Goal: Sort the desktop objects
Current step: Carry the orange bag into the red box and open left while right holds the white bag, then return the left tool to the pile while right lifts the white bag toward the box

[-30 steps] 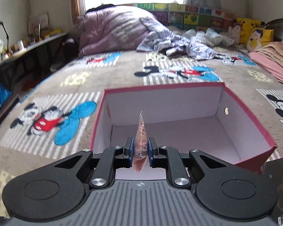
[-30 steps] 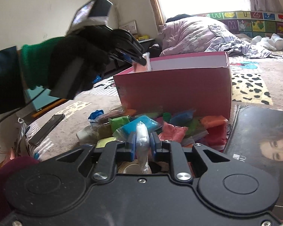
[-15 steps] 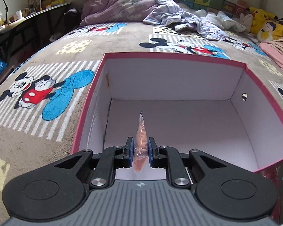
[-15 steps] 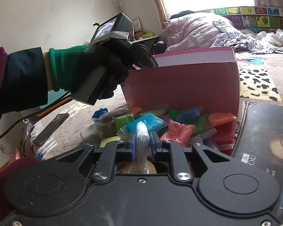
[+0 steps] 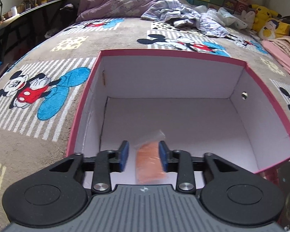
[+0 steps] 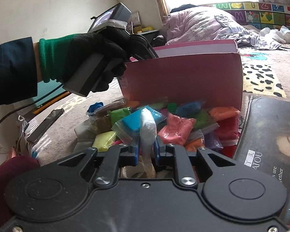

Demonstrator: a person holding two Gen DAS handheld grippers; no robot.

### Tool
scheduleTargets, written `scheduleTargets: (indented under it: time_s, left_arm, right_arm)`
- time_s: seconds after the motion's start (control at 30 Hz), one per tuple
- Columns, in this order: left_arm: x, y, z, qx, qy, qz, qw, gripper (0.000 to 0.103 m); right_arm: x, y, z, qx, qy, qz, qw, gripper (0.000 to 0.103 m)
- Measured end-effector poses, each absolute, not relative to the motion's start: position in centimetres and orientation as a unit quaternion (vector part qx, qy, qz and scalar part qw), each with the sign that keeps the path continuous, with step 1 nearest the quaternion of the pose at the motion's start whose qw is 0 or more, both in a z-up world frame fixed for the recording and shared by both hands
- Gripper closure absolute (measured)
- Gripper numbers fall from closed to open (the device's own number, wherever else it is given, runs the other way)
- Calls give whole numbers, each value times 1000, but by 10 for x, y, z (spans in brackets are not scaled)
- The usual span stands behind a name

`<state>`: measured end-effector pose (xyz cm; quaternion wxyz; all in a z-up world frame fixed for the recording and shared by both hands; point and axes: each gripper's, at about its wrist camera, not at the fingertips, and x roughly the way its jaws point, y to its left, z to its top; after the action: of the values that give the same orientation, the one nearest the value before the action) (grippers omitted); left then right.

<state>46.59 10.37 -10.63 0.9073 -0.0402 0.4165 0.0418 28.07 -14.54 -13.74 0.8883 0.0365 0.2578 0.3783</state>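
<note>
Box (image 5: pixel 183 55): matt card, pink outside, plain white inside. Orange packet (image 5: pixel 149 164) in clear, glossy plastic film. My left tool (image 5: pixel 144 157): matt black plastic, shiny metal screws. Carpet (image 5: pixel 38 125): rough pile. Glove (image 6: pixel 90 56): knitted cloth.

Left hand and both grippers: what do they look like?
The left hand wears a black glove with a green knit cuff under a dark sleeve; a cable trails below it. The left gripper and the right gripper are black, with blue-padded jaws.

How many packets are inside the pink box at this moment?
1: an orange packet between the opening jaws of the left gripper, over the pink box. The near edge of the floor is hidden.
</note>
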Motion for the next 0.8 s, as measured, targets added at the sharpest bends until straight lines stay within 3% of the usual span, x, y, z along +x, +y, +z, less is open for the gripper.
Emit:
scheduleTargets:
  time_s: [0.4, 0.8]
  left_arm:
    - [430, 101, -75, -37, 367, 51, 928, 50]
    - [336, 90, -46, -62, 326, 55, 942, 46]
  right_arm:
    - [280, -143, -140, 38, 241, 378, 893, 88]
    - [285, -173, -137, 153, 243, 380, 879, 89]
